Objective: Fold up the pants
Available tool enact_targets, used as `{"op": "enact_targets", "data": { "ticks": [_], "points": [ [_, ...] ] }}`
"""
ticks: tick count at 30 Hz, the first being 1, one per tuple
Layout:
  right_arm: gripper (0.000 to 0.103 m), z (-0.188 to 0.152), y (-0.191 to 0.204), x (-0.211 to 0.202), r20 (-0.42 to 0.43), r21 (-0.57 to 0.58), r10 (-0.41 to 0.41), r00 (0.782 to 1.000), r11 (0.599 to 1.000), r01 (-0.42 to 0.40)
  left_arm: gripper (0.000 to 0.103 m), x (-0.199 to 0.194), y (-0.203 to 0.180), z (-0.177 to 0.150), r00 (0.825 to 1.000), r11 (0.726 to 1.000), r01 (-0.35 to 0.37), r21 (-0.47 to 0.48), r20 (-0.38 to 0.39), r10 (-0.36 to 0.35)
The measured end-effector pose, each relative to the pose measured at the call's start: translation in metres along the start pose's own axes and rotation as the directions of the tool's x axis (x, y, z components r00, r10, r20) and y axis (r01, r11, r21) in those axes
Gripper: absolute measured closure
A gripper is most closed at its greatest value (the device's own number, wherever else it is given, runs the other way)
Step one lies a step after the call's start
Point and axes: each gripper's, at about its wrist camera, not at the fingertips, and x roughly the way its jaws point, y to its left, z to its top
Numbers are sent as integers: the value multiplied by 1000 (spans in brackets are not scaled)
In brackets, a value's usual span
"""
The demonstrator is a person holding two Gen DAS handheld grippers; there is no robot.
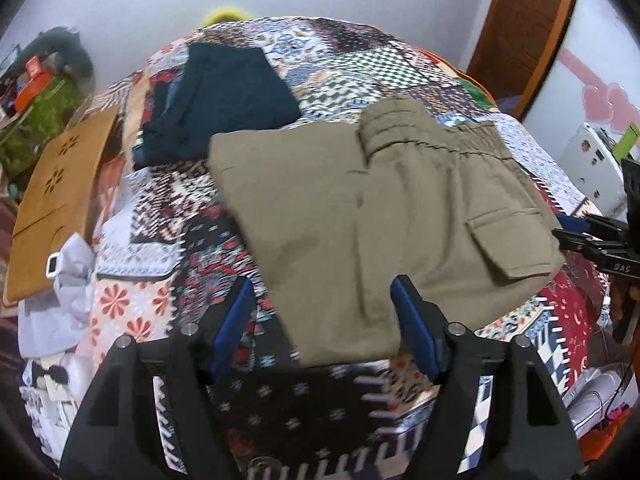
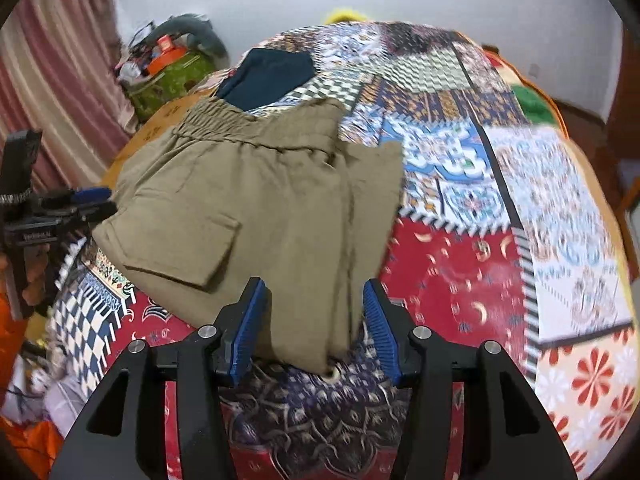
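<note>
Both tools, left (image 1: 322, 312) and right (image 2: 316, 312), hover spread, pinching nothing, over folded khaki cargo pants (image 1: 380, 200) on the patchwork bedspread (image 2: 460, 272).

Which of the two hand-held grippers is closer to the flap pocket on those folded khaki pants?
Right, I think. The right gripper hangs open over the pants' near edge, beside the flap pocket. The left gripper, also open, hangs over the folded khaki pants further along that edge.
</note>
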Motion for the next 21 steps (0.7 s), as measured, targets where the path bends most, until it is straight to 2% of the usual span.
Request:
{"op": "enact_targets", "data": {
  "ticks": [3, 8, 10, 13, 18, 21],
  "points": [
    [52, -4, -11, -6, 2, 52, 7, 1000, 999, -7, 26, -3, 6, -2, 1000, 1000, 1, -16, 1, -1],
    [47, -6, -14, -12, 4, 55, -28, 1000, 998, 27, 24, -11, 8, -2, 1000, 1000, -13, -14, 14, 13],
    [47, -5, -17, -17, 4, 66, -51, 999, 997, 51, 24, -17, 12, 1, 1000, 999, -5, -36, 20, 6],
    [46, -1, -21, -22, 10, 95, -41, 999, 995, 40, 24, -20, 21, 8, 999, 996, -33, -81, 29, 35],
    [32, 12, -20, -25, 55, 115, -19, 998, 993, 12, 24, -3, 42, 24, 999, 980, 40, -197, -4, -41],
    [28, 20, -18, -17, 60, 116, -10, 998, 993, 3, 24, 19, 47, 31, 995, 968, 77, -239, -46, -90]
  ]
}}
